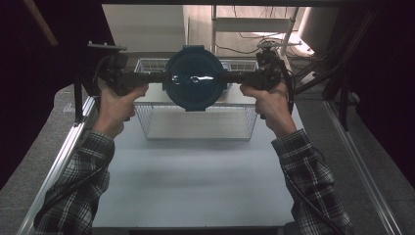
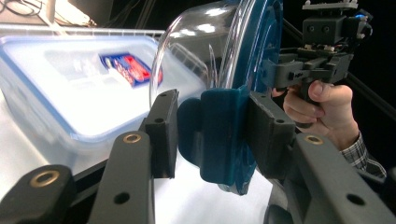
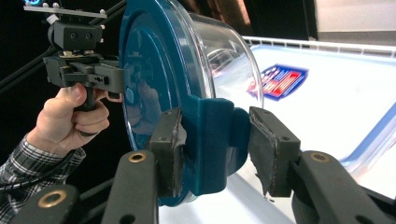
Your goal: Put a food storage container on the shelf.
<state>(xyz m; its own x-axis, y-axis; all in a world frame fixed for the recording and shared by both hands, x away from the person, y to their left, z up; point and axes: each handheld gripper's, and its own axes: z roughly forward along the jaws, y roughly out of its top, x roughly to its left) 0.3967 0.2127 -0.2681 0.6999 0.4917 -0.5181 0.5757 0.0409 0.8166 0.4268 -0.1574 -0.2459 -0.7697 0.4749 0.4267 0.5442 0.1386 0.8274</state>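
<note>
btwn l hand-held gripper [image 1: 155, 77] & r hand-held gripper [image 1: 234, 77]: round container [image 1: 194, 78], latch tabs clamped.

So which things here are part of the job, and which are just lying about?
In the job:
- round container with teal lid
- left gripper
- right gripper
- wire basket, below it

Lying about:
- rectangular lidded box in the basket
- white frame and cables behind

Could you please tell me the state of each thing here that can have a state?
round container: lid on, lifted off the table, held above the basket.
left gripper: shut on a lid clasp.
right gripper: shut on the opposite lid clasp.
wire basket: standing on the table.
rectangular box: lid on, lying below the round container.
</note>
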